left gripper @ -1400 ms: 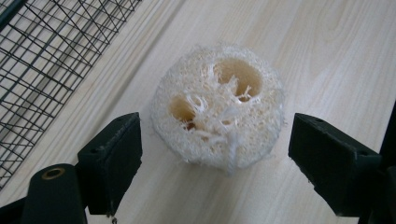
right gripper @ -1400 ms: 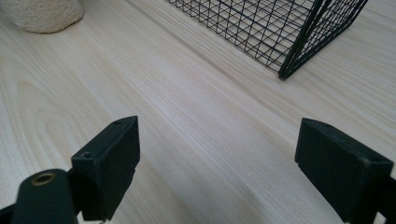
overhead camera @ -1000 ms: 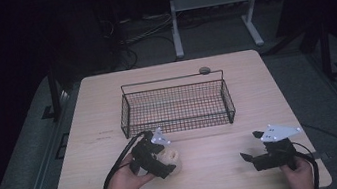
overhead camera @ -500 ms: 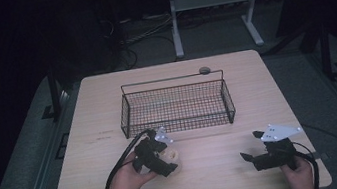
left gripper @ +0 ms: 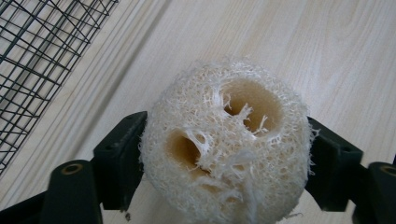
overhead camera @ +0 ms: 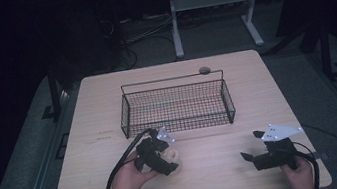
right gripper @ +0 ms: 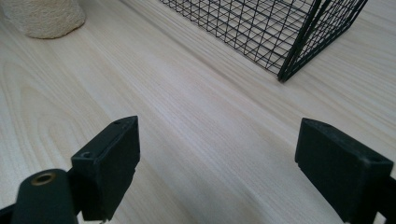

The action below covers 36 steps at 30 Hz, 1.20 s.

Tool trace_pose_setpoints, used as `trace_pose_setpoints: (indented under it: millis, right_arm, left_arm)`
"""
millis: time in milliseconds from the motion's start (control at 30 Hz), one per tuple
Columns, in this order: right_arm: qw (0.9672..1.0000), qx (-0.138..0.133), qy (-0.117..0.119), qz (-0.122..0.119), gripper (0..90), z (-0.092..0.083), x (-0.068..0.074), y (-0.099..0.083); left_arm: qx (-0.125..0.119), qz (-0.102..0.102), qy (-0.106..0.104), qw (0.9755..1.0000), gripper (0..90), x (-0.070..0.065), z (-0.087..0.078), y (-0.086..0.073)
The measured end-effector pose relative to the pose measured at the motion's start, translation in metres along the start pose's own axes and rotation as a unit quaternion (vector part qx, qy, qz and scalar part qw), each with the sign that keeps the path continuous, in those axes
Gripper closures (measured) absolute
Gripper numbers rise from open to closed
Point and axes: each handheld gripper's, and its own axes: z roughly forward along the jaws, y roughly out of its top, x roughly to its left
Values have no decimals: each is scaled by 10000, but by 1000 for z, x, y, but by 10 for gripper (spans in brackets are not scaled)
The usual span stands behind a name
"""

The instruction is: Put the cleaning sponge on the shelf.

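Evidently the left hand-held gripper point(overhead camera: 167, 161) was clenched on a pale loofah sponge point(left gripper: 227, 140), its jaws pressed against both flanks, with the piece low over the worktop point(overhead camera: 219, 178), just short of the wire basket point(overhead camera: 176, 104); whether it rested on the surface could not be told. The right hand-held gripper point(overhead camera: 247, 156) sat released and empty, well apart on the near right. The grasp step appeared complete. The next move would call for lifting the sponge over the basket's near wall and releasing inside.
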Motion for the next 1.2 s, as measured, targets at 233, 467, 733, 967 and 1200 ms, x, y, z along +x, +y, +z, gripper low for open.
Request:
trace_pose_setpoints:
  millis: [233, 467, 733, 967, 1200]
  right_arm:
    - [10000, -3, -10, 9, 135, 0, 0, 0]
    - [10000, 9, -2, 0, 135, 0, 1, 0]
    - [10000, 9, 3, -2, 135, 0, 1, 1]
    - [10000, -21, 9, 24, 135, 1, 1, 1]
    - [10000, -28, 13, 51, 135, 1, 1, 1]
  left_arm:
    - [-8, -70, 1, 10000, 274, 1, -2, -1]
    - [-63, -81, 3, 9999, 274, 0, -5, 0]
    - [-157, 17, -13, 9999, 274, 0, -16, 7]
    - [-228, 15, -28, 9997, 274, 5, -26, 13]
    - [-242, 45, 31, 9997, 274, 10, -38, 21]
